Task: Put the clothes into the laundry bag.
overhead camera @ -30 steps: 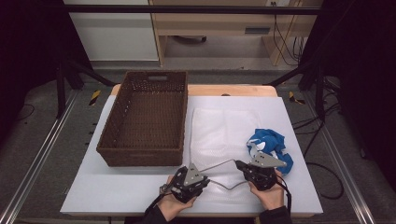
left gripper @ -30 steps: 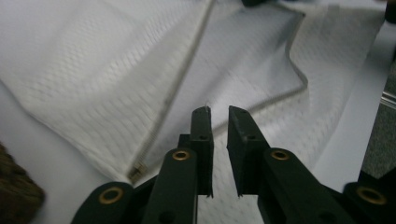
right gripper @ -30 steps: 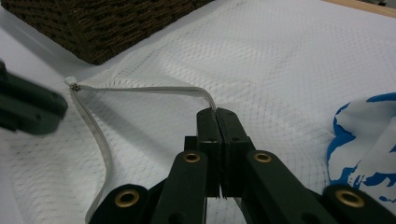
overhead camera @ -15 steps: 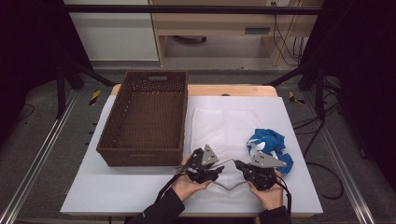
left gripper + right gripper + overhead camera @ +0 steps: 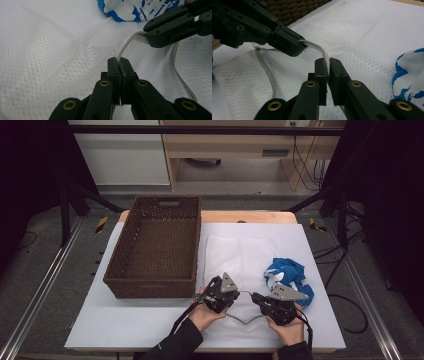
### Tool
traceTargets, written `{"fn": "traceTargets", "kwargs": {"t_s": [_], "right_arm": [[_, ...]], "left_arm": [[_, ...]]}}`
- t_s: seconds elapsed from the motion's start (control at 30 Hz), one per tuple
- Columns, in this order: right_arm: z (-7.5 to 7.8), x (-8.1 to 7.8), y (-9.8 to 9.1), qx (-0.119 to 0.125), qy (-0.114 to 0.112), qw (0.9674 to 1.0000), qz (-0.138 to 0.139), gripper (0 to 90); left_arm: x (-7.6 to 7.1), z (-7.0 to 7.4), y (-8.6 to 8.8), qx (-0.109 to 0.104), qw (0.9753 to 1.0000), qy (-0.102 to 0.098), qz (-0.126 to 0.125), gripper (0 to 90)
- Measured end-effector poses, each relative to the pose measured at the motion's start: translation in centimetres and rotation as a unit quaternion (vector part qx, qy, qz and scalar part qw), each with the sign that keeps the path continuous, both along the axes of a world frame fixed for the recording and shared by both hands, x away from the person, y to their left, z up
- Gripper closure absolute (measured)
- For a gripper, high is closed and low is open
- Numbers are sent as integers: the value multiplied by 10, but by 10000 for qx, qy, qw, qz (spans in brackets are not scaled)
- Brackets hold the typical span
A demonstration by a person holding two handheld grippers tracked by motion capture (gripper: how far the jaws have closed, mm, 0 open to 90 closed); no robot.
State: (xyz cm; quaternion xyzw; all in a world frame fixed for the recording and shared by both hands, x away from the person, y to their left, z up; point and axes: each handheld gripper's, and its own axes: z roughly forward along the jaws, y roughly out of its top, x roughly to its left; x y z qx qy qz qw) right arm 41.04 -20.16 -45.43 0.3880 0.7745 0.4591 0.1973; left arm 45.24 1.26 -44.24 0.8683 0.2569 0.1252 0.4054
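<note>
Since a second ago our left gripper (image 5: 239, 292) has slid right, and its jaws have just been closing on the cord (image 5: 125, 46).

Both gripper views show what the high view blurs: a flat, pale cord pinched in the pressed-together left jaws, and also running between the right gripper's (image 5: 256, 296) jaws, which have just been opening slightly. White mesh bag (image 5: 240, 255) lies flat on the table (image 5: 150, 325), between the woven brown basket (image 5: 155, 245) and a crumpled blue-white cloth (image 5: 290, 272).

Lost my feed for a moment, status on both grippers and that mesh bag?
Left gripper shut on the bag's white cord. Right gripper pinching the same cord, jaws just easing. Mesh bag flat on table. Nothing in the way; blue cloth beside.
</note>
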Motion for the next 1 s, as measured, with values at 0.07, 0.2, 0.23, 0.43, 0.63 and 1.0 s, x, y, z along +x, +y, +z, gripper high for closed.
{"fn": "traceTargets", "kwargs": {"t_s": [0.07, 0.2, 0.23, 0.43, 0.63, 1.0], "right_arm": [[3, -4, -3, 129, -35, 9999, 28, 795], [6, -14, -7, 129, 79, 9998, 149, 835], [5, -16, -8, 99, 131, 9997, 171, 854], [-18, -25, -14, -120, 668, 9976, 167, 900], [-35, -32, -19, -270, 845, 9960, 52, 900], [-35, -32, -19, -253, 853, 9960, 48, 884]], "left_arm": [[1, 1, 1, -82, 10000, 35, 25, 891], [3, 3, 4, -174, 9998, 61, 65, 891], [3, 2, 3, -180, 9998, 48, 78, 891], [2, 6, 4, -370, 9992, 40, 114, 891], [0, 15, 4, -573, 9983, -36, 110, 891], [-9, 29, -2, -709, 9970, -298, 20, 891]]}}
